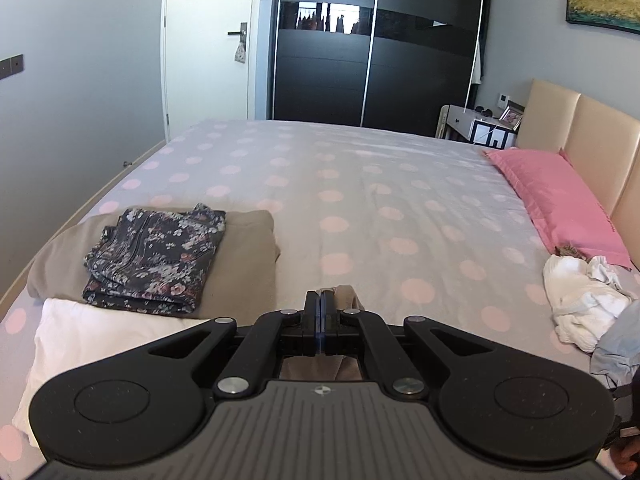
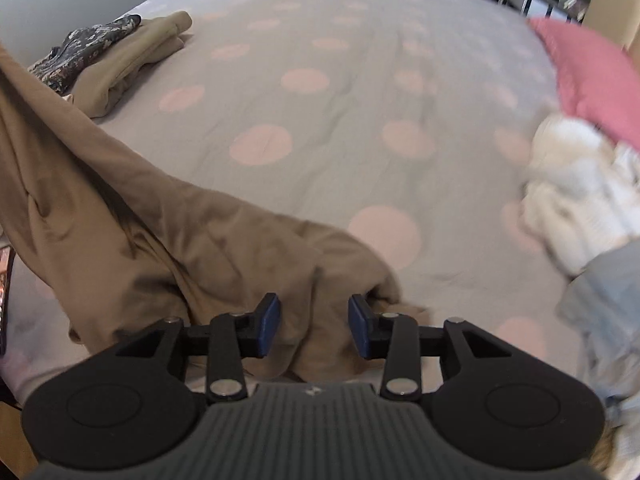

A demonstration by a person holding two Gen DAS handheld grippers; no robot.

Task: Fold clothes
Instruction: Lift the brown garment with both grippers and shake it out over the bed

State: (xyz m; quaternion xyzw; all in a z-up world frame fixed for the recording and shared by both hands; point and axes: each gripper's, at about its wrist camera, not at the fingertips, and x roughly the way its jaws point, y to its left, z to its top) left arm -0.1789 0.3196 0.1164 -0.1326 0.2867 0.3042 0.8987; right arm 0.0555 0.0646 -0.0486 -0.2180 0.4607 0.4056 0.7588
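Left gripper (image 1: 322, 322): jaws clamped together on a corner of the tan garment (image 2: 172, 248), lifting that end off the bed (image 1: 360, 200).
Right gripper (image 2: 314, 326): jaws apart, straddling the garment's near bunched end without pressing it.
Tan garment: near centre of the bed, one end raised toward the left, the rest crumpled on the sheet; not yet folded.
Done pile: far left, a floral piece (image 1: 156, 256) folded on a tan one (image 1: 248, 264), with a white piece (image 1: 92, 340) nearer.
Left to do: a white heap (image 1: 584, 296) and grey-blue cloth (image 1: 618, 348) at the right, by the pink pillow (image 1: 560, 200).
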